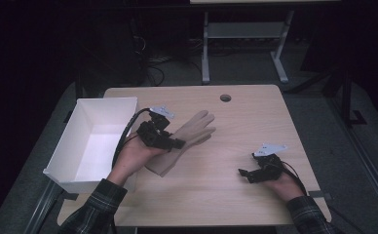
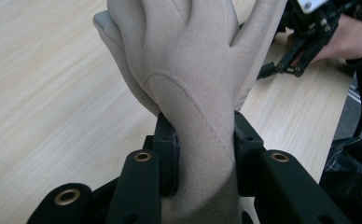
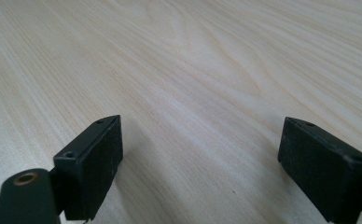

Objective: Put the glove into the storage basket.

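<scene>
White open box sits at the left edge of the pale wood worktop, partly overhanging it. Just right of the box, the left hand-held gripper is clamped on a beige glove; in the left gripper view both jaws press the glove at its wrist, fingers pointing away over the worktop. Cuff end lies on the worktop beside the left hand. Well apart to the right, the right hand-held gripper rests low over bare wood, jaws spread wide, nothing between them.
</scene>
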Action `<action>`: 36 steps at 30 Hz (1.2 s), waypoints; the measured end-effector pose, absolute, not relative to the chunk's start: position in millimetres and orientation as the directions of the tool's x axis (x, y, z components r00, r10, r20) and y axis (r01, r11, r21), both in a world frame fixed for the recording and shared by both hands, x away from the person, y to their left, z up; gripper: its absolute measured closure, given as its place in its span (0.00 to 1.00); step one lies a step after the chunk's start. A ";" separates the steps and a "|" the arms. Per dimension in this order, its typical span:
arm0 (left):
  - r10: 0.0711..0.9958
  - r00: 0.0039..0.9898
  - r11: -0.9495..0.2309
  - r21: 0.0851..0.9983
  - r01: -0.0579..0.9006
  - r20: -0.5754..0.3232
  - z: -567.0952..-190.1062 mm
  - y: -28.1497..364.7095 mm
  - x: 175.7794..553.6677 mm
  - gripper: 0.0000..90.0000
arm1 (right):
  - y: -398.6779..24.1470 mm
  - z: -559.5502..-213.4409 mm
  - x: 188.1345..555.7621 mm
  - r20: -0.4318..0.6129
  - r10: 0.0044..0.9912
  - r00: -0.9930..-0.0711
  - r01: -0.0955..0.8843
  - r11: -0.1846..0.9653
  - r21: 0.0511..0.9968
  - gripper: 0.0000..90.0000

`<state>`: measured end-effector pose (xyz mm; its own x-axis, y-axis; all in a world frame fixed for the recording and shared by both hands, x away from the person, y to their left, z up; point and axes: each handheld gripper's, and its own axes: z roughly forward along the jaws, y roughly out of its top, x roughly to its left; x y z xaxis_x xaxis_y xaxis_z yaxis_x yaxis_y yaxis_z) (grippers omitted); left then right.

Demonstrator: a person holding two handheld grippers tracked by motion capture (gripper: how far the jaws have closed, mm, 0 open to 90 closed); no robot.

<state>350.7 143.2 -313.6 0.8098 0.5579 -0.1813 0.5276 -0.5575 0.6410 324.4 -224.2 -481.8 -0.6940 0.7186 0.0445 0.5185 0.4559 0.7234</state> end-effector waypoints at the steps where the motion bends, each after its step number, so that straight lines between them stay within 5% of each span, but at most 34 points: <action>1: 0.561 0.809 -0.560 0.640 0.527 -0.176 -310.5 146.0 351.5 0.77 | -224.2 -481.8 324.4 0.044 0.719 -0.694 0.518 0.456 0.723 0.15; 36: 0.809 0.574 -0.335 0.703 0.628 -0.128 -266.5 285.1 358.2 0.76 | -224.3 -481.9 324.6 0.042 0.718 -0.694 0.517 0.458 0.723 0.15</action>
